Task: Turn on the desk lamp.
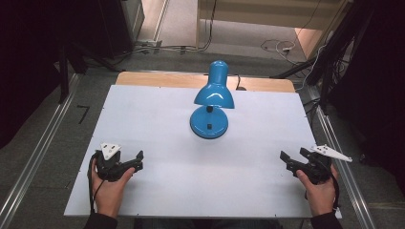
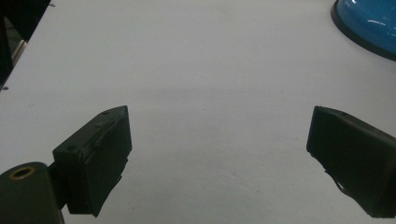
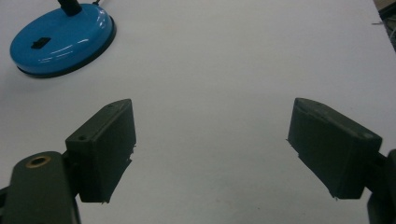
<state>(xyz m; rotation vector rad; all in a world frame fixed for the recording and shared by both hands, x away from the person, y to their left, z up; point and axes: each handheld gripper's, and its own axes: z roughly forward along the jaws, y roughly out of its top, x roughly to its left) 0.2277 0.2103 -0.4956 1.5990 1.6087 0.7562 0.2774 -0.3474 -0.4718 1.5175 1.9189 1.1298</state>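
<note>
White tabletop [image 1: 157, 119] lies bare under my wide-spread left gripper [image 2: 219, 158] and right gripper [image 3: 212, 149]; a careless reach could topple the blue desk lamp [image 1: 212, 102].

Your work surface is a white board [image 1: 157, 119] laid over a wooden table [image 1: 157, 78]; bare wood shows as a strip along the far edge. Floor [image 1: 67, 138] around you is grey, carpet-like. Metal rails [image 1: 40, 155] run along the floor beside the table's left and right edges. Beyond the far edge, cables [image 1: 181, 47] trail across the floor, with a white cable loop [image 1: 279, 46] towards the far right. A light wooden panel [image 1: 267, 12] stands at the back. Dark curtains or screens [image 1: 28, 47] close off both sides. Lighting is dim and even; the board reflects a soft, cool glow.
</note>
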